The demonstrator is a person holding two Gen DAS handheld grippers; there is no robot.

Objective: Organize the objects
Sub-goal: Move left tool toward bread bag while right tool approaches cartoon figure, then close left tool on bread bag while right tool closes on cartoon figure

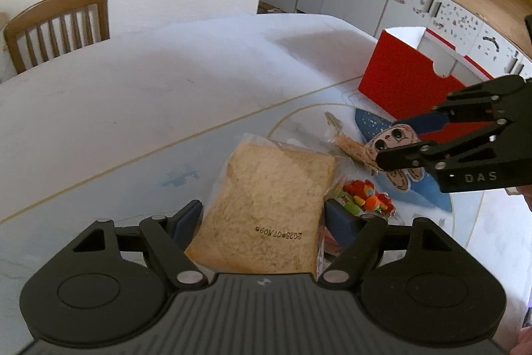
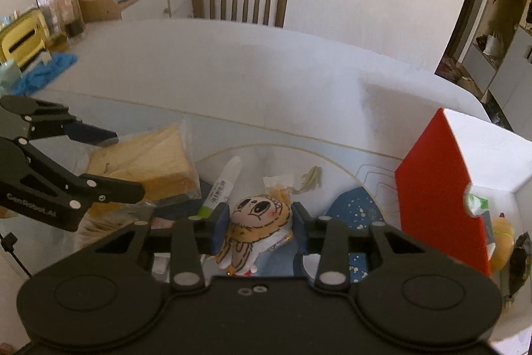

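The left gripper [image 1: 262, 218] holds a clear-bagged loaf of sliced bread [image 1: 269, 205] between its two blue pads, one against each long side; the near end of the bag disappears behind the gripper body, so its full length cannot be seen. The right gripper [image 2: 257, 218] grips a flat cartoon-character doll [image 2: 256, 222], its pads pressed on both sides of the head; the doll's lower part is cut off by the gripper housing.

In the right wrist view, a white marker with a green end [image 2: 222, 185] lies just beside the bread, its lower end hidden behind the left pad. A small wrapped snack [image 2: 279, 185] lies beyond the doll, blurred. A blue speckled item [image 2: 352, 202] lies under the right gripper, largely covered. Beside the bread in the left view sits a colourful red-and-green packet [image 1: 365, 198], its print too soft to read.

The red box with white interior [image 2: 435, 188] stands open at the table's right edge; its contents are only glimpsed through a notch. The white table [image 1: 133, 95] lies broad and bare beyond the cluster, toward a wooden chair [image 1: 56, 25].
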